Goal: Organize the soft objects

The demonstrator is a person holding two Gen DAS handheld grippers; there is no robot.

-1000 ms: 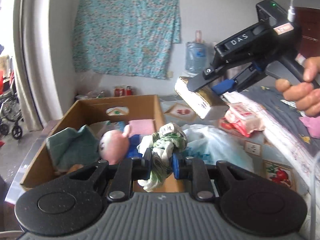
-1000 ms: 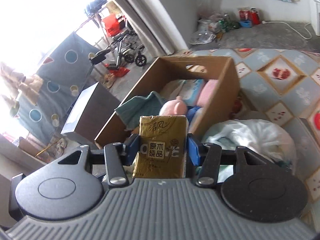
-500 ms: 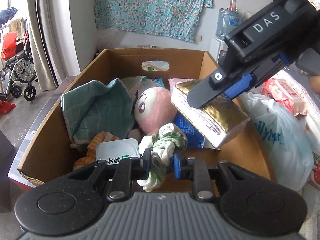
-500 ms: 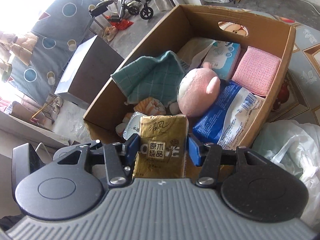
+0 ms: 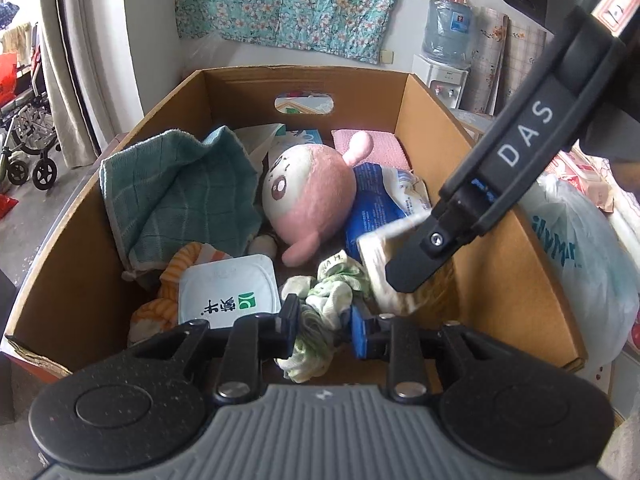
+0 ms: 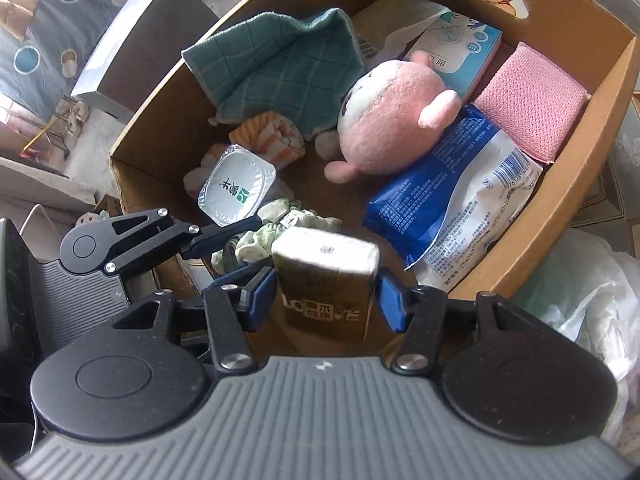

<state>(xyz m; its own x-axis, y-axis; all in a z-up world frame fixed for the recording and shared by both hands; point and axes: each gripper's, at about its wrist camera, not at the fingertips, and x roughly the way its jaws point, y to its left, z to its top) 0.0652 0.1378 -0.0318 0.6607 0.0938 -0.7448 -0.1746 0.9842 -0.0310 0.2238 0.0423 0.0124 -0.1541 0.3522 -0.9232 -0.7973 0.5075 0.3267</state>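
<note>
Gold-wrapped tissue pack [image 6: 326,276] sits between the right gripper [image 6: 326,292]'s jaws, which stand parted, pads just off its sides, so it looks released low in the cardboard box [image 5: 432,128]'s near corner. The left gripper [image 5: 322,320] pinches a green-and-white sock bundle [image 5: 328,296] just inside the near wall. Beyond lie a pink plush [image 5: 310,196], teal towel [image 5: 176,192], blue wipes pack [image 6: 452,196] and pink sponge [image 6: 528,100], already boxed. The sock remains to drop. Half a second ago the pack hung clamped above the contents; both tools are lower now.

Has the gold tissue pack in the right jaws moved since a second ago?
Yes. The gold tissue pack has come forward and down into the cardboard box, near its front wall; the right gripper has opened.
</note>
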